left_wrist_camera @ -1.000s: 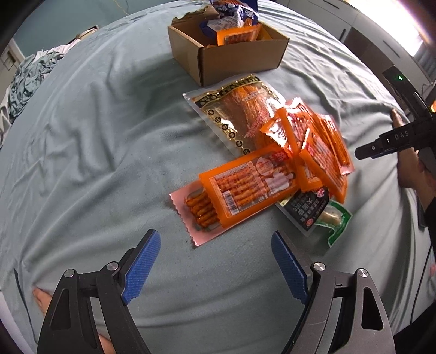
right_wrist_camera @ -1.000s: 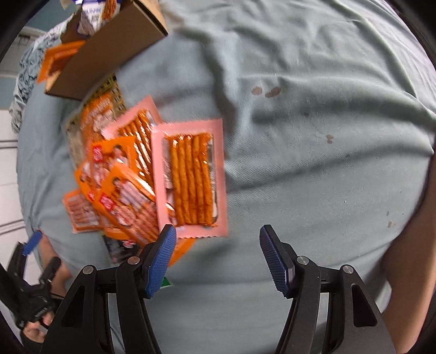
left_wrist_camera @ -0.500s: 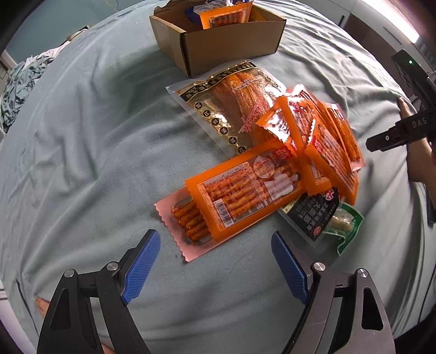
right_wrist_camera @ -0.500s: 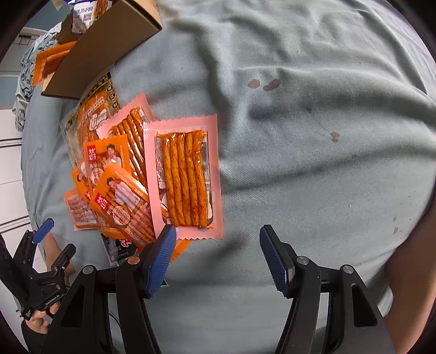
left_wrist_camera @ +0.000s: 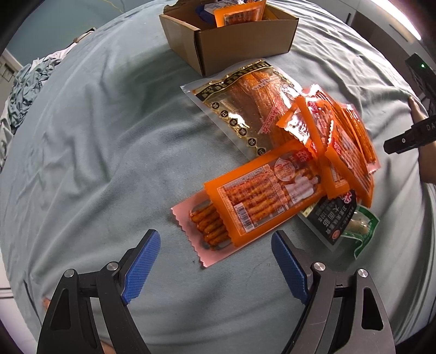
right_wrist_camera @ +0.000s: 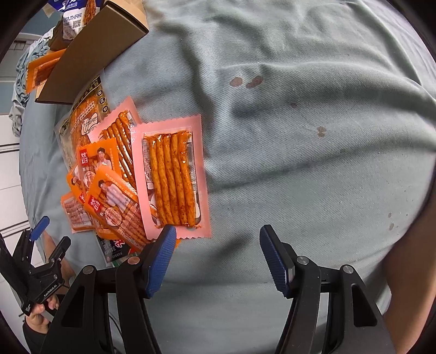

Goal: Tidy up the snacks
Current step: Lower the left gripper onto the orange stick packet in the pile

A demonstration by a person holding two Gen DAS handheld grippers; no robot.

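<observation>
The left gripper (left_wrist_camera: 215,264) pointed steeply down at the bed, its blue pads (left_wrist_camera: 140,268) spread wide with nothing between them. Just beyond its fingertips lay a pink packet of spicy sticks (left_wrist_camera: 201,231), partly covered by a long orange snack packet (left_wrist_camera: 268,190). To the right of these sat a black-labelled packet (left_wrist_camera: 331,215) and a green-edged packet (left_wrist_camera: 362,226). Farther off, several small orange packets (left_wrist_camera: 343,136) were heaped on a large clear packet with gold print (left_wrist_camera: 245,109). A cardboard box (left_wrist_camera: 245,46) stood at the far end, already holding an orange packet (left_wrist_camera: 237,15).

The right gripper (right_wrist_camera: 215,261) was likewise released and empty, held over the grey-green bedsheet (right_wrist_camera: 299,136). A second pink packet of spicy sticks (right_wrist_camera: 171,177) lay just beyond its left finger (right_wrist_camera: 159,261), at the right edge of the snack pile. Dark stains (right_wrist_camera: 246,81) marked the sheet farther off.
</observation>
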